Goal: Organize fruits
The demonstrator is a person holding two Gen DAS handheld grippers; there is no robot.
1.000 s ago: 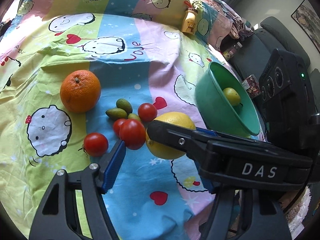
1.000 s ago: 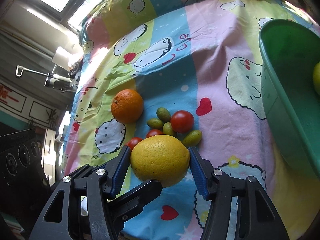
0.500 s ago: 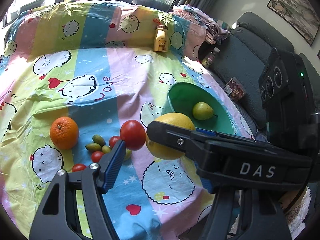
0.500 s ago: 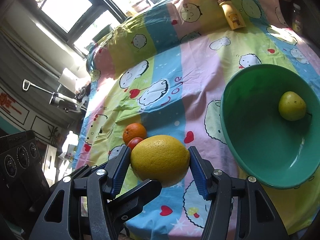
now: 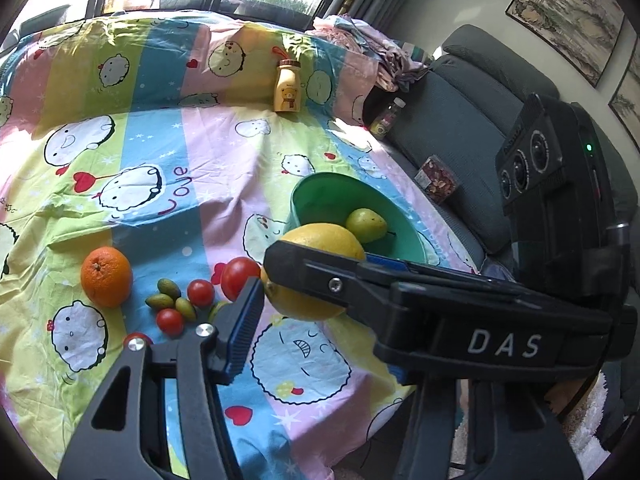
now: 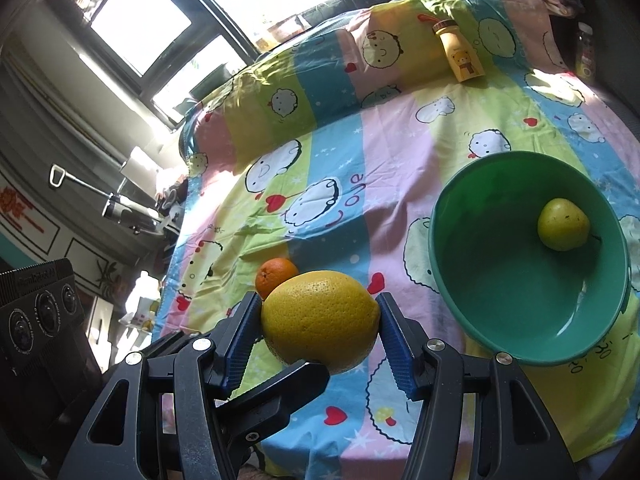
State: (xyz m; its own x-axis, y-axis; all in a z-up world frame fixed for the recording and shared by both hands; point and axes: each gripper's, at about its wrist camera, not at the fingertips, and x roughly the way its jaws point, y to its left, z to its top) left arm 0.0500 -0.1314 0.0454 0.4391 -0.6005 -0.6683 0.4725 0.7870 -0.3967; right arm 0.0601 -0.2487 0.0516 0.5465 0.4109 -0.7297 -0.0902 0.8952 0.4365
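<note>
Your right gripper is clamped on the big yellow citrus, lifted above the bedsheet beside the green bowl so it can go in with the pear. Your left gripper has just been closing, empty, pads apart.

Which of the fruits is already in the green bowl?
Only the yellow-green pear lies inside the green bowl. The big yellow citrus is clamped in the right gripper; the orange sits on the cloth.

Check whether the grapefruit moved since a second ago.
Yes. Gripped by the right tongs, the grapefruit rose off the cloth, away from the orange.
</note>
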